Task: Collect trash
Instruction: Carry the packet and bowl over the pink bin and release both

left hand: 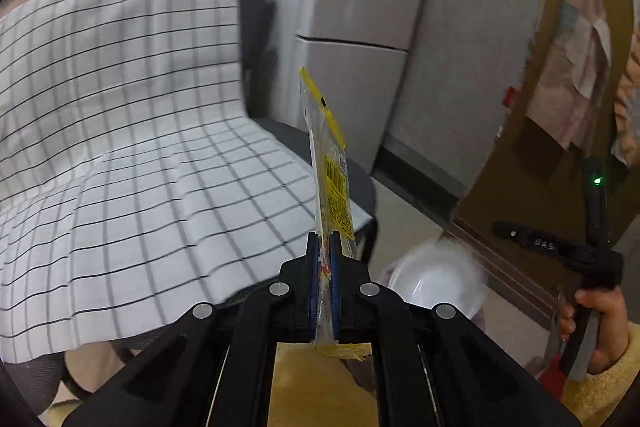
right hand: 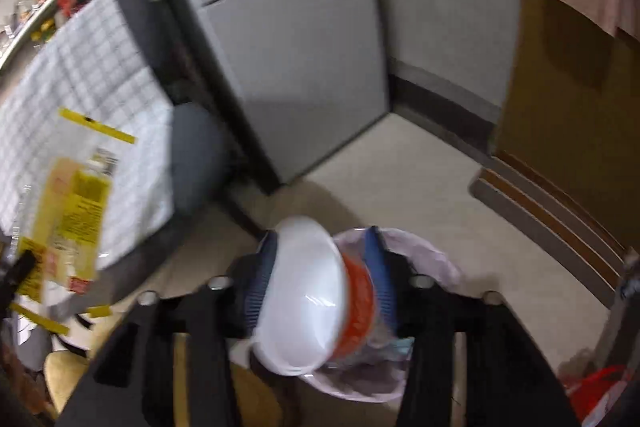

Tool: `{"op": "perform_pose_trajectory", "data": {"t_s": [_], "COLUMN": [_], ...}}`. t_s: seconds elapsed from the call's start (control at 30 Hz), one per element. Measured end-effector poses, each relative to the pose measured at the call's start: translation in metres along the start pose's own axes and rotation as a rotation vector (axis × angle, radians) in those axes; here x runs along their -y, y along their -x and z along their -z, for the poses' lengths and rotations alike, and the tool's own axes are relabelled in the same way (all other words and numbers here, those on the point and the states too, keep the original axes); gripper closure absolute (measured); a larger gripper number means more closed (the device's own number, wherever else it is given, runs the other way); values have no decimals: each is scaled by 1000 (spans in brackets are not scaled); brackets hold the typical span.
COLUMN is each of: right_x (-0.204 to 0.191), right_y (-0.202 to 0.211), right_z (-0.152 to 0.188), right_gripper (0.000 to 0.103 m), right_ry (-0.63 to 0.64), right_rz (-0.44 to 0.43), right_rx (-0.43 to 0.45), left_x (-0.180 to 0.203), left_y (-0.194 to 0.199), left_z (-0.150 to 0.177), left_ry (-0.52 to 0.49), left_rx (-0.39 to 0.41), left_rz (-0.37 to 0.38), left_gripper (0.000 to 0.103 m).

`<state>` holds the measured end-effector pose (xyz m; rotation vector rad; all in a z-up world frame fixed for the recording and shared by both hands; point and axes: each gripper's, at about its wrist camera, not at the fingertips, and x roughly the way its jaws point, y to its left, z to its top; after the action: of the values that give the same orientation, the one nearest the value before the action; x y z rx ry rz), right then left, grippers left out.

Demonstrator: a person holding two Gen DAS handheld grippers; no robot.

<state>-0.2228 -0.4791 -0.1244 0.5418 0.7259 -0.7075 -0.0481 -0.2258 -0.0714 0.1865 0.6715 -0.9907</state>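
Two grips | left hand-held gripper point(left hand: 325, 259) pinches flat crinkly yellow wrapper point(left hand: 330, 163) | right hand-held gripper point(right hand: 320, 267), jaws parted, brackets round glossy white bowl point(right hand: 308, 291) above lined bin point(right hand: 420, 251)

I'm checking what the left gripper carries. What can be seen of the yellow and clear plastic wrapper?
The wrapper is a flat, thin, clear plastic packet with a yellow strip along its top edge, a yellow label of dark print and a small barcode. It looks empty and slightly crinkled. It stands upright, edge-on in the left wrist view, its lower part clamped between the shut pads of the left gripper, with its bottom edge sticking out behind them. Nothing else touches it.
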Motion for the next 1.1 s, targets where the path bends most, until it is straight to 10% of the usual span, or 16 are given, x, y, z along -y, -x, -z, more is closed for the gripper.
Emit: {"op": "perform_pose_trajectory", "data": {"t_s": [0.83,1.0,1.1], "right_x": [51,57,56], "right_y": [21,24,23], "right_z": [3,5,6], "right_gripper": [51,49,49], "right_ry": [-64,-60,-54], "right_rz": [16,27,31], "right_rx": [97,104,100], "left_x": [126,133,123], "left_y": [-119,-134,-127], "left_z": [43,48,42], "left_ry": [-237,-242,-214], "left_rx": [-314,-328,-302], "left_rz": [203,188,187], "left_gripper": [93,61,60]}}
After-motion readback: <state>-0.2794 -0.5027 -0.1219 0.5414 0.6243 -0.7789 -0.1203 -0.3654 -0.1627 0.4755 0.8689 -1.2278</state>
